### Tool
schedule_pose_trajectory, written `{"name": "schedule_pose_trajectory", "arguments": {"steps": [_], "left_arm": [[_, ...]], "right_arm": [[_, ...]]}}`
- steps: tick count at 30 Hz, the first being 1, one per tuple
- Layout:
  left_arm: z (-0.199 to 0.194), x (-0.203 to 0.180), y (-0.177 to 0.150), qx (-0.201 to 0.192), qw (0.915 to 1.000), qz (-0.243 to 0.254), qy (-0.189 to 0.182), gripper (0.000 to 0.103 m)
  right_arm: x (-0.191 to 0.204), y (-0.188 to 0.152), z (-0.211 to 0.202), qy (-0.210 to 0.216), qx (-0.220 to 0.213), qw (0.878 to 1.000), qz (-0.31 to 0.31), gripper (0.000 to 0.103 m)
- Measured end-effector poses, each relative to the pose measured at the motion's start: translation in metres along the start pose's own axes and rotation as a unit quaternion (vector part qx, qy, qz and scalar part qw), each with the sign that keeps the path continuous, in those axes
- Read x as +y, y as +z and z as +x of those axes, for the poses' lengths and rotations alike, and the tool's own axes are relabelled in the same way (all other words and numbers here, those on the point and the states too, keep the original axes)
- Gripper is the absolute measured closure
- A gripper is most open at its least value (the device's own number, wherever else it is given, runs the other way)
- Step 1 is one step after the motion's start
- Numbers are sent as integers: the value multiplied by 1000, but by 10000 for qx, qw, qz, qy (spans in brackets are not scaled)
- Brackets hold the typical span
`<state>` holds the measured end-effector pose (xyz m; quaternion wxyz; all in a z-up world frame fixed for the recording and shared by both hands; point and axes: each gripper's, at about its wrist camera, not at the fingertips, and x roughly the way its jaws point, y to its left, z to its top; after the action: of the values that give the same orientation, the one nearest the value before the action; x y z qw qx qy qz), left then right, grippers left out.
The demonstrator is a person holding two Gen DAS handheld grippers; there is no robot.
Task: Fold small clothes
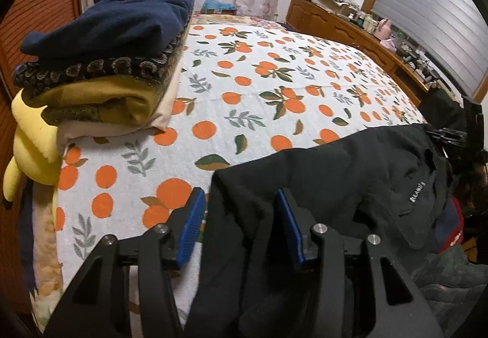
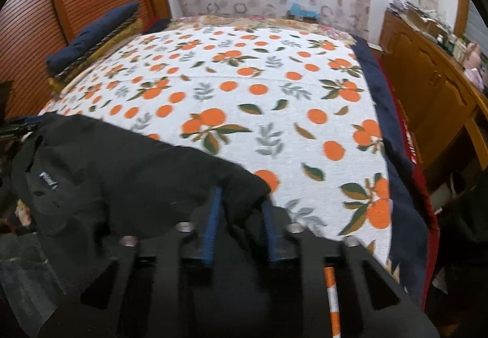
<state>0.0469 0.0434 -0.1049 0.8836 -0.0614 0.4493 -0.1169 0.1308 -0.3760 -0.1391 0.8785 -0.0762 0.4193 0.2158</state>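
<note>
As the black garment (image 1: 350,185) draped soft and limp over the bed's (image 1: 259,100) near edge, we judged its corners best, the left gripper (image 1: 241,234) and right gripper (image 2: 241,228) each pinching a fold between narrowed fingers.

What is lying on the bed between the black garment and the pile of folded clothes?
Nothing lies there: between the black garment and the pile of folded clothes only the orange-printed bed cover shows, in the left wrist view.

You see a matt black fleece garment (image 1: 350,173), a woven printed bedspread (image 1: 274,88), and glossy wooden cabinets (image 2: 427,88).
</note>
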Motion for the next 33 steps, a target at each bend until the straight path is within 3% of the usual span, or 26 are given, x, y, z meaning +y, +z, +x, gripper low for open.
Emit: {"name": "schedule_pose_trajectory", "arguments": {"steps": [3,6,12,16,25,33], "left_arm": [[-2,-3,-4,13,9997,-22,-242,95],[-22,-8,-7,-265,9966,-166,-761,98],[-79,-29,1,-1024,9934,6,-509,99],[-119,-45,10,-1562,9859,158,-574,99],[-223,-74,34,-2795,9572,580,-474,99],[-300,-75,68,-3829,9204,700,-360,99]], "right_arm": [[10,-5,-6,134,-136,9998,-11,95],[11,-7,-24,333,-524,9975,352,96],[27,4,-91,316,-1392,9895,243,97],[39,15,-130,291,-1774,9837,62,97],[66,52,-239,129,-2913,9548,-582,98],[69,80,-325,-179,-3787,9216,-831,98]]}}
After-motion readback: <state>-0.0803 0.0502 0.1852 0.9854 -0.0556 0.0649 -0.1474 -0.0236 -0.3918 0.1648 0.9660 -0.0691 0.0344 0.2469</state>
